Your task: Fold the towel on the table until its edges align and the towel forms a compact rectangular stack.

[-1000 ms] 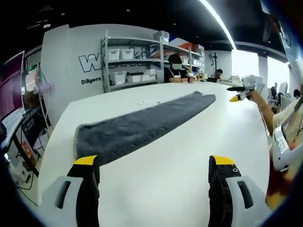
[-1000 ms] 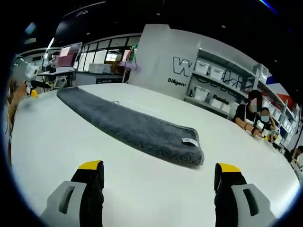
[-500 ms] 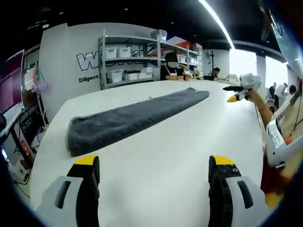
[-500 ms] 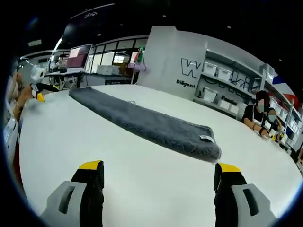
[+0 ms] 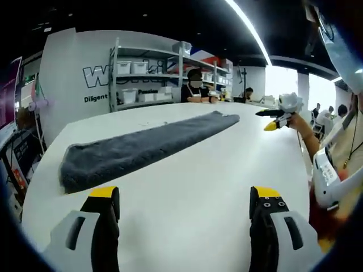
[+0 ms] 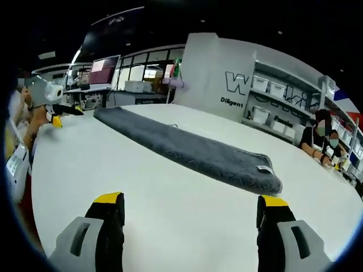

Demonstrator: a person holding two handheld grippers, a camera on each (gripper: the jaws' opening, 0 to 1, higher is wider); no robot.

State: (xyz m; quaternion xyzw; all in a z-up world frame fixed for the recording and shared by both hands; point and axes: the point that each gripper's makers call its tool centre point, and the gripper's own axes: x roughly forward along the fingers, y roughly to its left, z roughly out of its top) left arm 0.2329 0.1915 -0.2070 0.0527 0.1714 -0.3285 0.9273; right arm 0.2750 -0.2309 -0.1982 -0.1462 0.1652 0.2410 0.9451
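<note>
In the left gripper view the left gripper [image 5: 184, 198] rises from the bottom edge with its two yellow-tipped black jaws set wide apart and nothing between them, held above the white table [image 5: 187, 170]. The grey towel [image 5: 136, 148], folded into a long narrow strip, lies flat on the table and runs from the left middle of the frame up toward the centre; it is well apart from the jaws. At the right of the frame, the right gripper [image 5: 271, 120] shows its yellow tip and dark jaws, gripped by a hand [image 5: 295, 118] above the table's far edge, and whether those jaws touch cannot be told from here. In the right gripper view the same gripper [image 6: 191, 205] comes up from the bottom, jaws spread wide and empty. The towel [image 6: 187, 148] crosses the frame from upper left to right of centre, with a small white label [image 6: 264, 168] on its right end. The left gripper [image 6: 58, 115] appears at the left edge, held off the table's side. Metal shelves with white bins [image 5: 144, 76] stand against the grey wall in the background, and a seated person [image 6: 317, 141] is at the right edge
</note>
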